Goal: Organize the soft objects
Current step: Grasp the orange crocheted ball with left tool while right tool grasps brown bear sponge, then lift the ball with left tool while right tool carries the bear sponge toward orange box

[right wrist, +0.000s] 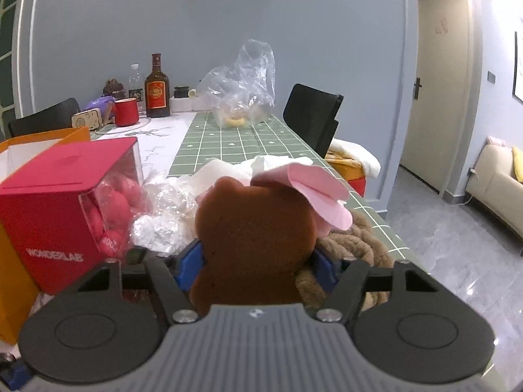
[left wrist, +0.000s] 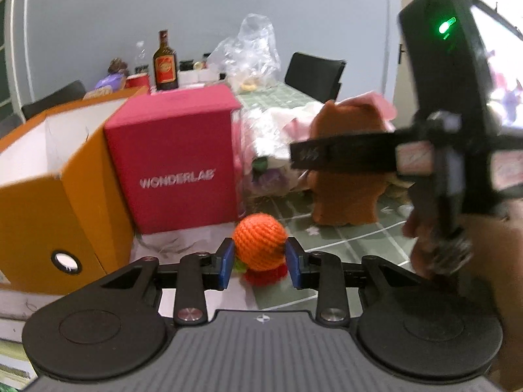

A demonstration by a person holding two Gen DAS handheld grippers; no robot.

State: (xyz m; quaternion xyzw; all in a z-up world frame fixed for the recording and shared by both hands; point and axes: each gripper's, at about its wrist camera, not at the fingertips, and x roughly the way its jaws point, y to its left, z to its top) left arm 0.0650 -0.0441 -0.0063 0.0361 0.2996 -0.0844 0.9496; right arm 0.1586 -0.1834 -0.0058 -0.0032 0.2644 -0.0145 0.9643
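Orange crocheted yarn fills the lower middle of the left wrist view: a small knitted ball toy (left wrist: pixel 260 245) with a red skirt-like base sits between the blue pads (left wrist: pixel 227 263) of the left gripper (left wrist: pixel 260 263), whose jaws stand narrow and pinch its sides just above the tabletop (left wrist: pixel 343 238). It looks light and squashy, so a hold across the round middle, as here, should keep it from rolling out; a harder squeeze would only flatten it. In the right wrist view the right gripper (right wrist: pixel 258 266) has a brown plush bear (right wrist: pixel 255 238) at the centre of the frame, its jaws set fairly wide around the bear's lower body, the pads seemingly against its flanks. The plush looks soft and springy, with a floppy pink piece (right wrist: pixel 313 192) at its head that would make a poor handle; the torso is the surer place. A red box (right wrist: pixel 55 215) marked WONDERLAB stands at left, with an open orange box (left wrist: pixel 65 176) beside it, which seems a likely container.
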